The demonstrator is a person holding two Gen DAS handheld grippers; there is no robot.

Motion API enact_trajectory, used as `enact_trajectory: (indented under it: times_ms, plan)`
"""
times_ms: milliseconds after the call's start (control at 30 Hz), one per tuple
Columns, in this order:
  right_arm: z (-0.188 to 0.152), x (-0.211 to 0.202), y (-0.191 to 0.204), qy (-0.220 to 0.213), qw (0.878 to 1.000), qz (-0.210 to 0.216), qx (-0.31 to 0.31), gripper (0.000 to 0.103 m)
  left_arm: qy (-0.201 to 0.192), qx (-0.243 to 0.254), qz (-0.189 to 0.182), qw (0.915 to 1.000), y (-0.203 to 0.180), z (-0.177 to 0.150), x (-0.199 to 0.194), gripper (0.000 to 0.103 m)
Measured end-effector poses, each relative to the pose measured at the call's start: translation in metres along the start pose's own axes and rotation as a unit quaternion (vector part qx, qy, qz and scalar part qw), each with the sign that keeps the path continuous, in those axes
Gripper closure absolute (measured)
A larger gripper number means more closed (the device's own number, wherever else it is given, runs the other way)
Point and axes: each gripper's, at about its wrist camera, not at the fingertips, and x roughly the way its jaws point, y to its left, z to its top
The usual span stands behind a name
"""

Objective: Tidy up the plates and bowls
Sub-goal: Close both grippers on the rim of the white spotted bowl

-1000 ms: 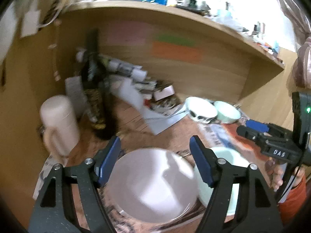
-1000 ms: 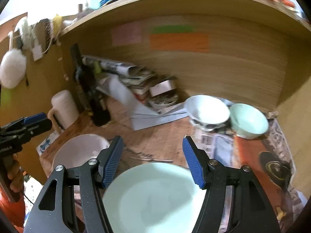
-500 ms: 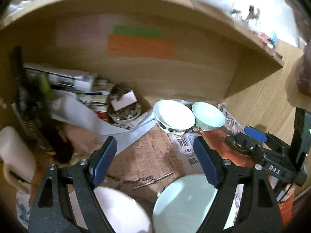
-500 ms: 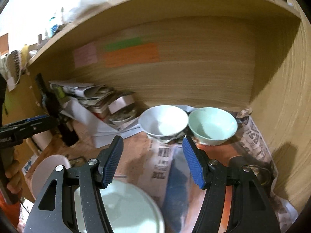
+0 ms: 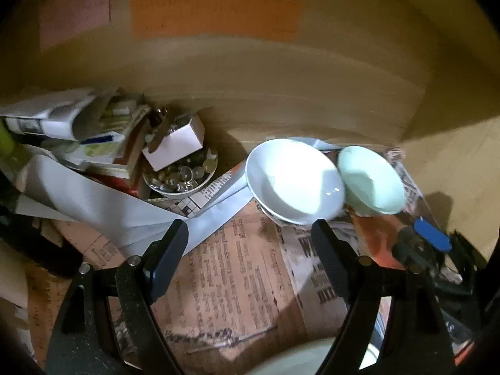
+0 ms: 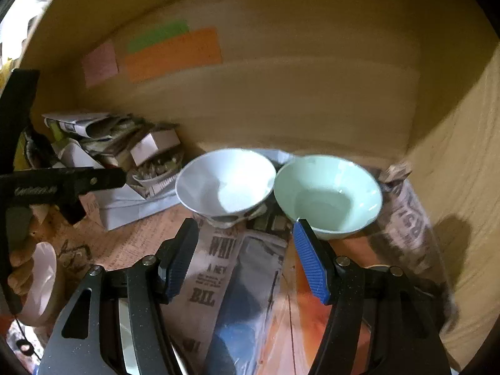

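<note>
Both grippers have swung forward off the plates and now face the bowls at the back of the shelf. The right gripper (image 6: pixel 247 250) is spread wide and holds nothing, its right pad just short of the mint-green bowl (image 6: pixel 328 197) at one o'clock; the left gripper (image 5: pixel 250 253), equally spread and empty, faces the white bowl (image 5: pixel 293 181) at one o'clock. This suggests the bowls come next. Both bowls sit upright on newspaper (image 6: pixel 215 268), rims touching, glossy and empty. A pale plate's (image 5: pixel 300 359) edge shows at six o'clock.
</note>
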Motion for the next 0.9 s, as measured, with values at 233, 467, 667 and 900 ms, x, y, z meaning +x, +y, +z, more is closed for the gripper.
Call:
enact_trajectory:
  times_ms: [233, 467, 667, 900]
  plan:
    - [-0.007, 0.023, -0.018, 0.027, 0.999, 0.018, 0.028, 0.043, 0.054, 0.007, 0.012, 0.9984, -0.004, 0.015, 0.05, 0.038]
    - [-0.011, 0.03, -0.028, 0.037, 0.998, 0.026, 0.042, 0.043, 0.094, 0.004, 0.016, 0.9954, -0.004, 0.025, 0.095, 0.053]
    - [-0.012, 0.036, -0.029, 0.047, 0.997, 0.033, 0.047, 0.043, 0.112, 0.008, -0.002, 0.9937, -0.01, 0.022, 0.11, 0.073]
    - [-0.011, 0.039, -0.03, 0.049, 0.997, 0.03, 0.052, 0.043, 0.118, 0.044, 0.005, 0.992, -0.024, 0.02, 0.119, 0.084]
